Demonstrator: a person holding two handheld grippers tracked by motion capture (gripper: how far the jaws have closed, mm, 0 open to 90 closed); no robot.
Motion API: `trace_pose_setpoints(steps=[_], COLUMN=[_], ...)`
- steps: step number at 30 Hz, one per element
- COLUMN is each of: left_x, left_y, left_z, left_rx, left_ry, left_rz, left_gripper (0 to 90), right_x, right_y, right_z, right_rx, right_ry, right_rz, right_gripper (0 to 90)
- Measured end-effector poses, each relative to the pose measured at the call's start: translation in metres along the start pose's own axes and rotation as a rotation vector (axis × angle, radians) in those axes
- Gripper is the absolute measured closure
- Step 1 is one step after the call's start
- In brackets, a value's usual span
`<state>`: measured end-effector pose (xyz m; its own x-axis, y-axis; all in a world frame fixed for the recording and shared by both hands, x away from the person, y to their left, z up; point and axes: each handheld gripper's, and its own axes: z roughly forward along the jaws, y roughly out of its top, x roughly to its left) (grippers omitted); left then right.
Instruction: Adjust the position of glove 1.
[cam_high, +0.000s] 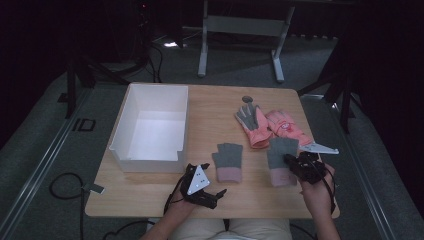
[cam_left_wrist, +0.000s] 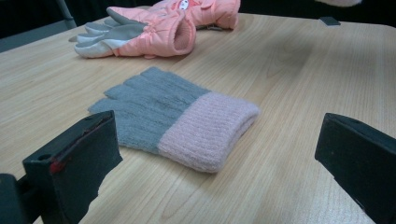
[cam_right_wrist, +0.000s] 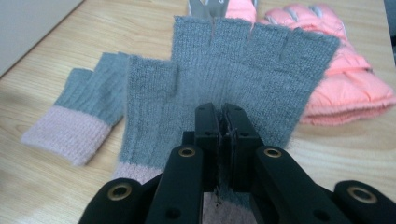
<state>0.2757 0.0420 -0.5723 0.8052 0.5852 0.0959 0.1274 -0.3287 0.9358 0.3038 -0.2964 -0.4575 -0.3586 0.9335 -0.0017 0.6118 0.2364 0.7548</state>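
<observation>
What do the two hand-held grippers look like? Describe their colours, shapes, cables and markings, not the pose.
Both are black. The left hand-held gripper carries a grey three-cornered plate dotted with small white marks, and its blocky jaw pads show a touch of red at one edge. The right hand-held gripper has flat black linkage arms with brass-ringed holes. A black cable trails from each.

Left gripper (cam_high: 216, 194): black body, grey three-cornered plate on top with small dark dots; black cable trailing toward table edge. Own jaws in left gripper view: two chunky black blocks, red mark on one.

Right gripper (cam_high: 289, 159): black body, black cable looping beside wrist. Jaw arms black, brass-ringed holes, smaller plain screw holes.

Person: forearms without visible sleeves; light beige garment at lap.
</observation>
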Motion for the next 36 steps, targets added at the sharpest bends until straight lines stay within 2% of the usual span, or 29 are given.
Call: trace_pose_setpoints(steps=[3,8,12,15,16,22,29,32,34,36], left_x=[0.0,-0.001,-0.001,0.0,0.0,0.0,-0.001,0.0,0.0,-0.001], left_y=[0.0,0.0,0.0,0.0,0.0,0.0,0.0,0.0,0.0,0.0], left_z=[0.0,0.0,0.0,0.0,0.0,0.0,0.0,0.0,0.0,0.0], left_rx=[0.004,0.006,0.007,0.007,0.005,0.006,0.006,0.006,0.006,0.007], left_ry=[0.001,0.0,0.0,0.001,0.001,-0.001,0.0,-0.001,-0.001,0.0], left_rz=[0.003,0.009,0.012,0.008,0.009,0.009,0.013,0.01,0.012,0.011], left_gripper=[0.0,0.0,0.0,0.0,0.0,0.0,0.0,0.0,0.0,0.0], right_x=[0.0,0.0,-0.006,-0.009,-0.012,-0.019,-0.022,-0.021,-0.022,-0.023], right_y=[-0.003,-0.016,-0.024,-0.026,-0.03,-0.037,-0.041,-0.042,-0.041,-0.038], right_z=[0.002,0.018,0.04,0.048,0.059,0.082,0.087,0.087,0.086,0.084], right_rx=[0.012,0.048,0.076,0.088,0.11,0.161,0.152,0.15,0.154,0.162], right_ry=[-0.001,-0.005,-0.02,-0.019,-0.013,-0.013,-0.005,-0.012,-0.004,0.006], right_rz=[0.003,0.012,0.019,0.011,0.021,0.031,0.039,0.018,0.015,-0.01], right_gripper=[85.2,85.2,85.2,85.2,85.1,84.7,81.0,76.5,70.9,65.6])
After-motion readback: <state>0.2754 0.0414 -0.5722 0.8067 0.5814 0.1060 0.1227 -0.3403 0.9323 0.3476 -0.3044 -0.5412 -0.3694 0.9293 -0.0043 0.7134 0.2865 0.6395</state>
